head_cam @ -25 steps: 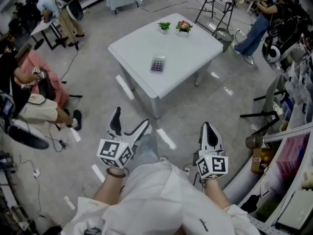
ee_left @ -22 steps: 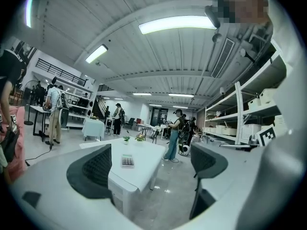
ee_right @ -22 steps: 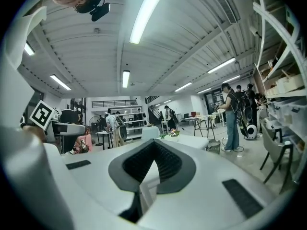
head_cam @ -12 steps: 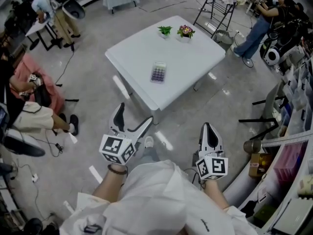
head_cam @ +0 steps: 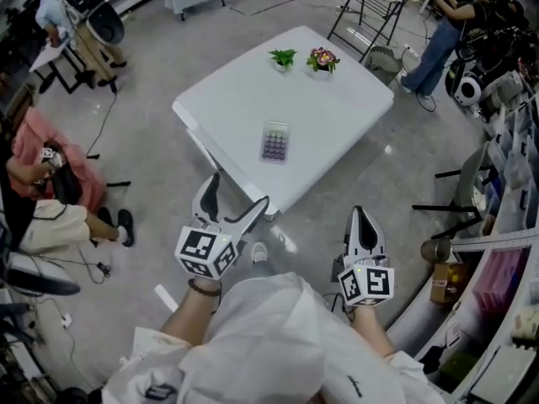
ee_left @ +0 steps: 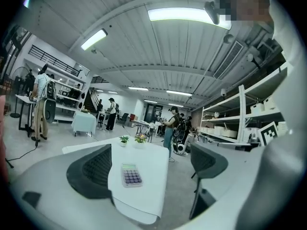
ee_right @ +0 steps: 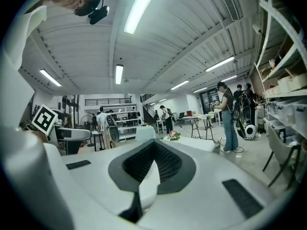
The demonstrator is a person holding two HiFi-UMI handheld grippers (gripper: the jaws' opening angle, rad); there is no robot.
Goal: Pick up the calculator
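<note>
- On a white table [head_cam: 328, 112] in a busy workshop, the calculator [head_cam: 275, 141] lay flat near the middle, keys facing up, well apart from both grippers.
- Near the table's far edge, a green potted plant [head_cam: 283, 57] and a flowering pot [head_cam: 320, 58] stood side by side.
- Held low in front of the person's body, short of the table's near corner, the left gripper [head_cam: 238, 194] had its jaws spread wide with nothing between them; its own view framed the distant calculator in the gap.
- Beside it, the right gripper [head_cam: 359, 225] pointed toward the table, pads pressed together and gripping nothing.
- At the room's left, a person in pink [head_cam: 38, 137] sat; another in jeans [head_cam: 434, 36] stood at far right.
</note>
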